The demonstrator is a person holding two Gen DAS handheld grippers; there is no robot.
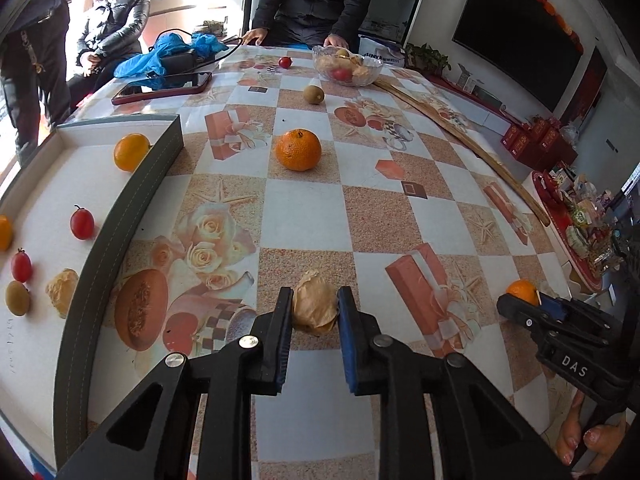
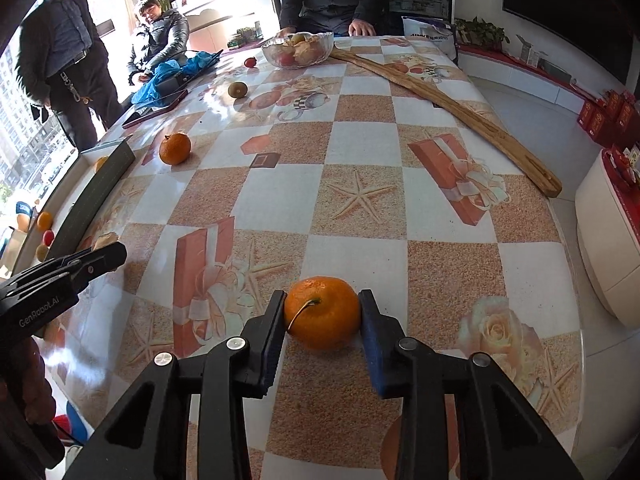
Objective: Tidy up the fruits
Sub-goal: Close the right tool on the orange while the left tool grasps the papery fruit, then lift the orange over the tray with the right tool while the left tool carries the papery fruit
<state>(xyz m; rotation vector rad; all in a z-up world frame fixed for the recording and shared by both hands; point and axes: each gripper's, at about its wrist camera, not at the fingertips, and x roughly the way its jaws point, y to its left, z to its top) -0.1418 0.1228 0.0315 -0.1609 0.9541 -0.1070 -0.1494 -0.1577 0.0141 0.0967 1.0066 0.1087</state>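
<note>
Left tool (image 1: 314, 308) is clamping a papery tan husked fruit (image 1: 313, 305), pads touching both sides, fruit sitting on the surface (image 1: 380, 216) near its front edge. Right tool (image 2: 322, 314) is bracketing a shiny mandarin (image 2: 322, 312) with a curled stem; left pad touching the peel, right pad at the peel or just off it, cannot tell if the grip is firm. Grey-walled tray (image 1: 120, 216) is lying along the left edge of the surface, white floor showing six fruits in the left wrist view: orange (image 1: 131, 152), an orange fruit cut off at the frame edge (image 1: 5, 233), two red cherry tomatoes (image 1: 82, 222) (image 1: 21, 266), one green kiwi-like fruit (image 1: 17, 298), one tan husked fruit (image 1: 62, 290). Loose on the surface: one mandarin (image 1: 298, 149), one kiwi (image 1: 313, 93), one small red fruit (image 1: 285, 62). Glass bowl (image 1: 347, 65) of mixed fruit is sitting at the far edge, count inside unclear. Long wooden stick (image 1: 460, 136) is running along the right side. Red phone (image 1: 162, 87) and blue bag (image 1: 168, 54) are lying far left. Wide open checkered area is lying between both tools and the tray wall.
</note>
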